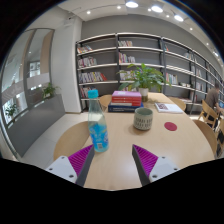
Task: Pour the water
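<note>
Fingers apart, nothing btwn; blue bottle just ahead, green mug beyond

A library or reading room: long bookshelves lined with books fill the back wall across the upper frame, a stack of books and a potted plant sit on the round wooden table.

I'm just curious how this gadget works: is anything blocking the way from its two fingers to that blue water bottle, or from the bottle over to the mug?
Nothing visible does. The gripper is open, and the bottle stands just ahead of its left finger on bare table. The mug stands apart to the bottle's right, with only bare tabletop between them. The books lie farther back.
</note>
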Demonstrator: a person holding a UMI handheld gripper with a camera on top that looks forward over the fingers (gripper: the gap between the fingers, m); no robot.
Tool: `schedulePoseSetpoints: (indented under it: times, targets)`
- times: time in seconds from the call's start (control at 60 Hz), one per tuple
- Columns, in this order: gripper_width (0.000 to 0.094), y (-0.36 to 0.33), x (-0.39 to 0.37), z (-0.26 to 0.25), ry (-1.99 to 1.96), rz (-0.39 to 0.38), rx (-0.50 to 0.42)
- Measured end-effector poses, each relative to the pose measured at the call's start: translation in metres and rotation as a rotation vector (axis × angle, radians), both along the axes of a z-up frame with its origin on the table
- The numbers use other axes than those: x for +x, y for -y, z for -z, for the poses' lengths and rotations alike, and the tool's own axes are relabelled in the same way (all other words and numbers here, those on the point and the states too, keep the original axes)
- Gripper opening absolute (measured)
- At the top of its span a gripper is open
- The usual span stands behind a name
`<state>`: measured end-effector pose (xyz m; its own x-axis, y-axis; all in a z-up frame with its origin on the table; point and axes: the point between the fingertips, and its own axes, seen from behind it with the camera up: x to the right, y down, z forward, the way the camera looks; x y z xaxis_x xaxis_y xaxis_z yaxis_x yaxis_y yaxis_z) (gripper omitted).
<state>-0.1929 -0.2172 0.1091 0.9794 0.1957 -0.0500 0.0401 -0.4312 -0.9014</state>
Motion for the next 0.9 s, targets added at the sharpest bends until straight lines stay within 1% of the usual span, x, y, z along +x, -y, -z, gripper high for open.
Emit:
schedulePoseSetpoints:
  times: [0.083, 0.1, 0.283, 0.467, 0.533, 0.583, 0.6, 0.683, 0.733, 0.75, 0.767, 0.783, 0.9]
  targets:
    - [0.0771, -0.022, -0.037, 0.007, -0.021, -0.028, 0.001]
    - [0.0771, -0.025, -0.034, 0.003, -0.025, -0.032, 0.005]
    - [0.0767, -0.089, -0.071, 0.000, -0.035, -0.027, 0.050]
    - [0.0741, -0.133, -0.091, 0.005, -0.031, -0.038, 0.104]
    - [0.0675, -0.142, -0.097, 0.006, -0.018, -0.045, 0.136]
    - [0.0544, -0.150, -0.092, 0.007, -0.009, -0.028, 0.172]
    - [0.0540, -0.151, -0.092, 0.006, -0.012, -0.028, 0.182]
    - [0.0442, -0.151, -0.096, 0.005, -0.024, -0.054, 0.204]
    - [0.0384, -0.153, -0.098, 0.003, -0.032, -0.056, 0.216]
    - [0.0377, -0.154, -0.098, 0.002, -0.037, -0.059, 0.217]
    - [0.0396, -0.154, -0.098, 0.002, -0.038, -0.062, 0.218]
    - [0.0346, -0.154, -0.099, 0.002, -0.041, -0.066, 0.218]
    - [0.0346, -0.157, -0.102, 0.003, -0.060, -0.086, 0.208]
